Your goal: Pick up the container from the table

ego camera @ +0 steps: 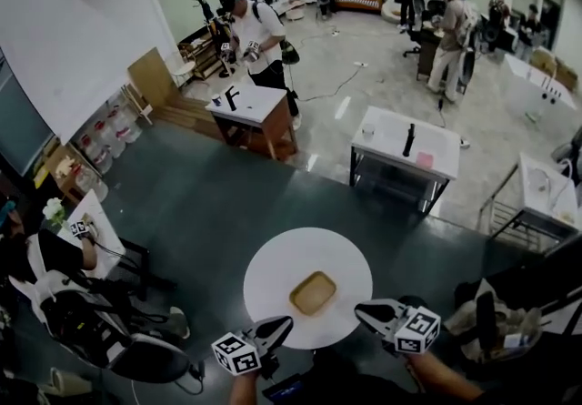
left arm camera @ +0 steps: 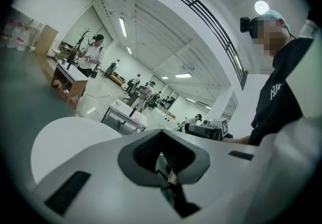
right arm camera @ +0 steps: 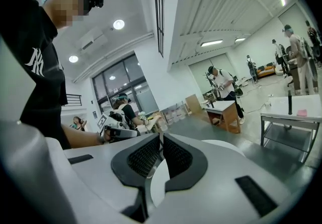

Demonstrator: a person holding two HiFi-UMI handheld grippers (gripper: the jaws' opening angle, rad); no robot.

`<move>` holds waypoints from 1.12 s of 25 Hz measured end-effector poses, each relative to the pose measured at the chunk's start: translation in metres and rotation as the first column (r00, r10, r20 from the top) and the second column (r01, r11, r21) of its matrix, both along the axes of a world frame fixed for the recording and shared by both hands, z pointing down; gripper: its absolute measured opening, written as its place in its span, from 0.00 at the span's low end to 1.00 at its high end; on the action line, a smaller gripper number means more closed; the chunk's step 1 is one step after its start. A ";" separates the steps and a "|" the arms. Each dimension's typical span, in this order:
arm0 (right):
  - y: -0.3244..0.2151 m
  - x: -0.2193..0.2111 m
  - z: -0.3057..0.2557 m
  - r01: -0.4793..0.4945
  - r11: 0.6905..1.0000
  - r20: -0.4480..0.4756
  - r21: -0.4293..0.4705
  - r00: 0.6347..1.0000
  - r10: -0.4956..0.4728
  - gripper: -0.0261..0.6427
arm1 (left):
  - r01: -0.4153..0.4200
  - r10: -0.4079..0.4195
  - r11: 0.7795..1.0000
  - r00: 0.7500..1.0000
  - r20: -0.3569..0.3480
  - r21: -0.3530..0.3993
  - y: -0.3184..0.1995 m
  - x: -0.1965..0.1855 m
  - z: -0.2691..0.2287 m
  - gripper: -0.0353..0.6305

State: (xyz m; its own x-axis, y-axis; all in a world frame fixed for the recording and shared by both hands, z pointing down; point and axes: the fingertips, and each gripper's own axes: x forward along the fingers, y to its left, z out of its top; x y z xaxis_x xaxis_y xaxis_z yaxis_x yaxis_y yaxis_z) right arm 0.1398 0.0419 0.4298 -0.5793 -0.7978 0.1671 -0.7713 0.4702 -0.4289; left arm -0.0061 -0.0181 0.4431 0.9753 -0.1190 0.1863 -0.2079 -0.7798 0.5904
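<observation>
Tan container [ego camera: 313,293] near middle of round white table [ego camera: 273,267]. Left gripper [ego camera: 284,325] at its seven o'clock, right gripper [ego camera: 361,309] at four o'clock, both clenched, empty.

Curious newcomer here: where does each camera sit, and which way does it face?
Head view: head-worn, facing down at tan container on round white table; left gripper, right gripper show.
Left gripper view: on that gripper, along its shut jaws; person's torso shows.
Right gripper view: likewise, mirrored.
Shared: each gripper view sees the other gripper.
</observation>
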 end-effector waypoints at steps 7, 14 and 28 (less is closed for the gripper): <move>-0.062 0.005 0.011 0.013 0.998 -0.039 -0.055 0.999 -0.015 0.11 | 0.027 -0.027 1.000 1.000 0.000 -0.010 -0.054 0.003 0.006 0.06; -0.105 0.011 0.026 0.050 0.993 -0.051 -0.109 0.997 -0.055 0.11 | 0.085 -0.083 0.994 0.996 0.032 -0.061 -0.086 -0.002 0.033 0.06; -0.164 0.010 0.126 0.290 0.902 0.030 -0.319 0.955 -0.296 0.11 | 0.416 -0.372 0.888 0.901 0.224 -0.198 -0.114 -0.037 0.122 0.06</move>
State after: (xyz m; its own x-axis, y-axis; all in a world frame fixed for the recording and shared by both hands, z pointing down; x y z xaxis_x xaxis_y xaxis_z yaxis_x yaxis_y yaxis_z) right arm 0.1500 -0.1223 0.5559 -0.7728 -0.4963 0.3955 -0.6292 0.5182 -0.5793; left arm -0.0427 -0.1324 0.5656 0.8057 -0.4180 0.4197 -0.5855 -0.4548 0.6711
